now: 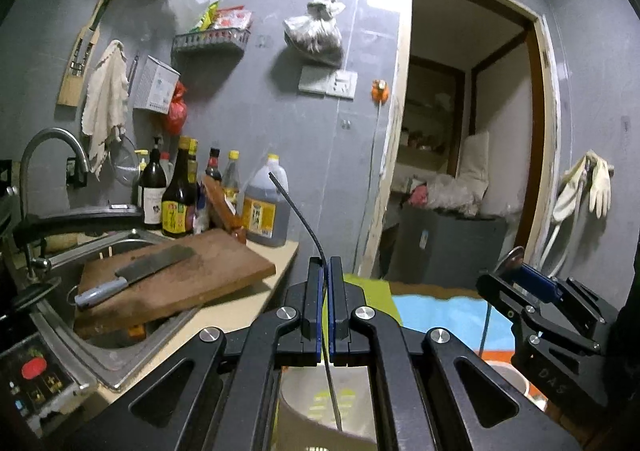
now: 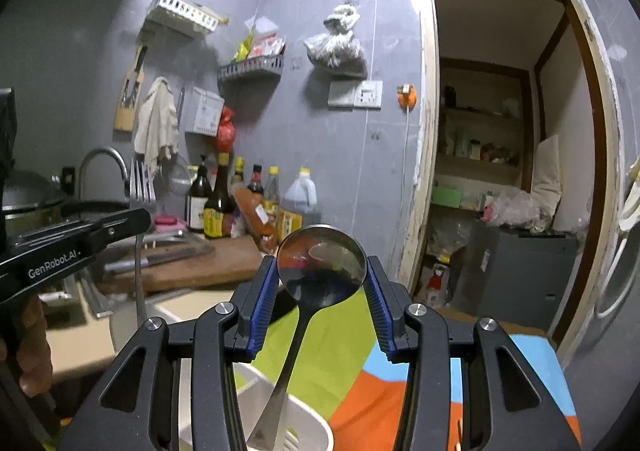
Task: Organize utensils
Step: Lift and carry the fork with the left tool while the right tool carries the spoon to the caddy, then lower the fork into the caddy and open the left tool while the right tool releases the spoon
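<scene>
Standing beside the counter, I noted the left gripper (image 1: 325, 263) pressed together on a thin steel fork (image 2: 141, 187), tines up and handle hanging toward the white plastic utensil holder (image 2: 316, 427). The right gripper (image 2: 322, 271) pinched a round-bowled steel spoon (image 2: 322, 261) by the rim of its bowl, its handle already dipping into the holder over the green, blue and orange cloth (image 2: 344, 335). Risk judged: the smooth, curved bowl offered the pads poor purchase, so the spoon could swivel or slip, and both handles entering together might clash or tip the light holder.
</scene>
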The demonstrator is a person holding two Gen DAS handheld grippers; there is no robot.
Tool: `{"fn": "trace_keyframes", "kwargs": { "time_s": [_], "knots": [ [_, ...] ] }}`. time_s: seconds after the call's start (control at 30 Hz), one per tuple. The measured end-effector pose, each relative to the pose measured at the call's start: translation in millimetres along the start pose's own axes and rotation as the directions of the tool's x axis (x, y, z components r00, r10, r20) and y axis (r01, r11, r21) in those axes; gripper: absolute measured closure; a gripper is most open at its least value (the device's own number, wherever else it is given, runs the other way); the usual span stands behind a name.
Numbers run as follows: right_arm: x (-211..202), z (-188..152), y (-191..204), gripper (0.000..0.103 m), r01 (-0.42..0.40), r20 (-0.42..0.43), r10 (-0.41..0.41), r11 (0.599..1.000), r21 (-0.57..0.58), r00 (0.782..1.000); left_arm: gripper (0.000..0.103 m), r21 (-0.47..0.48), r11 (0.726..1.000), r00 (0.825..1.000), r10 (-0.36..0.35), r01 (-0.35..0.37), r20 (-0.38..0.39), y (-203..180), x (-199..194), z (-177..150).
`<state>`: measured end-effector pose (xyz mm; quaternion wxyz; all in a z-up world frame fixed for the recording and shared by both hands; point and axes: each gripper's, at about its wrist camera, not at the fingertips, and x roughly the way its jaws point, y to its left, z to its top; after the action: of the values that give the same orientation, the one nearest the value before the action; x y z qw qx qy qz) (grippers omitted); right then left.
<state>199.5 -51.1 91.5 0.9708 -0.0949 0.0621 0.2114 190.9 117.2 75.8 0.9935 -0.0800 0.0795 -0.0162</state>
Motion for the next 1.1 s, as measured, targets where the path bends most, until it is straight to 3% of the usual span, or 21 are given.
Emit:
{"fn": "trace_keyframes", "kwargs": {
  "time_s": [0.47,0.67,0.73,0.87,1.1],
  "knots": [
    [1,-32,-2,0.061,-0.079,-0.131,0.087,0.995,0.066,0.988,0.102,-0.02,0.997,0.981,-0.078,0.075,-0.179,-1,9,-23],
    [-2,-34,-2,0.061,-0.106,-0.15,0.12,0.989,0.1,0.981,0.1,-0.004,0.997,0.98,-0.075,0.076,-0.182,-1,1,-22],
    [-3,-33,-1,0.061,-0.112,-0.155,0.127,0.988,0.104,0.98,0.097,-0.003,0.997,0.98,-0.079,0.08,-0.181,-2,-2,-20],
    [-7,-32,-2,0.056,-0.122,-0.15,0.141,0.984,0.126,0.979,0.074,-0.016,0.996,0.984,-0.088,0.086,-0.157,-2,-10,-15],
    [-22,-22,-14,0.053,-0.129,-0.094,0.147,0.975,0.179,0.985,0.063,-0.016,0.996,0.99,-0.09,0.089,-0.106,-8,-21,-7]
  ]
}}
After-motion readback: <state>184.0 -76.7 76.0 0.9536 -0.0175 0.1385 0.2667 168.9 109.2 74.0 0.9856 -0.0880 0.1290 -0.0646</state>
